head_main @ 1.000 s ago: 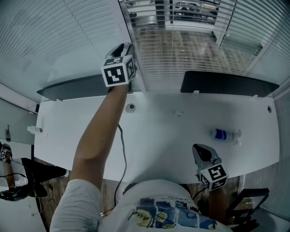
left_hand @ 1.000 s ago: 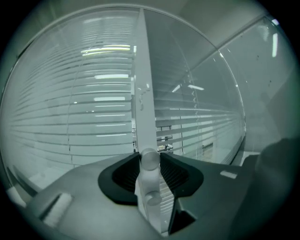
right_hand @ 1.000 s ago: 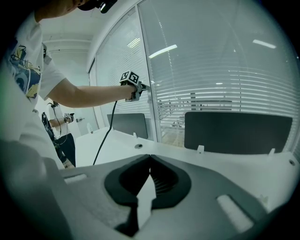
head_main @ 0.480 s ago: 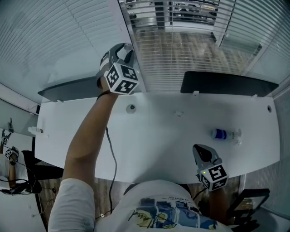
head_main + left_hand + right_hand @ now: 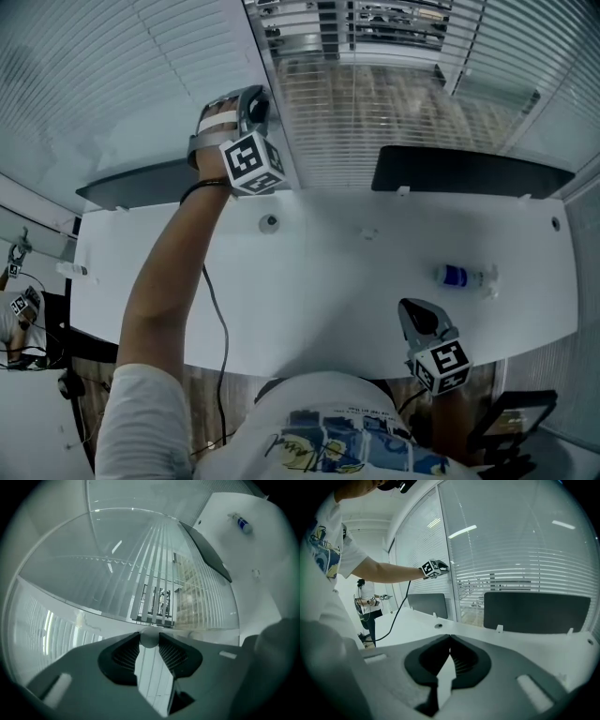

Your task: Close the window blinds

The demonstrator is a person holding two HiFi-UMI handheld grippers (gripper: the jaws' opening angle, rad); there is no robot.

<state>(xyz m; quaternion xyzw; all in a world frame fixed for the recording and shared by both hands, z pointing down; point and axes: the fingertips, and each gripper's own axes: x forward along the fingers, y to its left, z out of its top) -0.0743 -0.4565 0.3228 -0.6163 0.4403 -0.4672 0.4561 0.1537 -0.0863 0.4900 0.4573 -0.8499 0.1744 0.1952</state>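
White slatted window blinds (image 5: 375,112) at twelve o'clock; left gripper (image 5: 149,636) is closing on pale round knob (image 5: 149,641) by jaw tips alone, liable to slip.

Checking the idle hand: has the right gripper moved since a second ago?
No. The right gripper keeps its place at the near edge of the desk.

readable text: none | shirt print (image 5: 347,441): too blurred | bottle label (image 5: 457,277): too small

Smooth matt-white desk (image 5: 328,281), glossy pale blind slats (image 5: 394,122), dark matt screen panels (image 5: 469,173).
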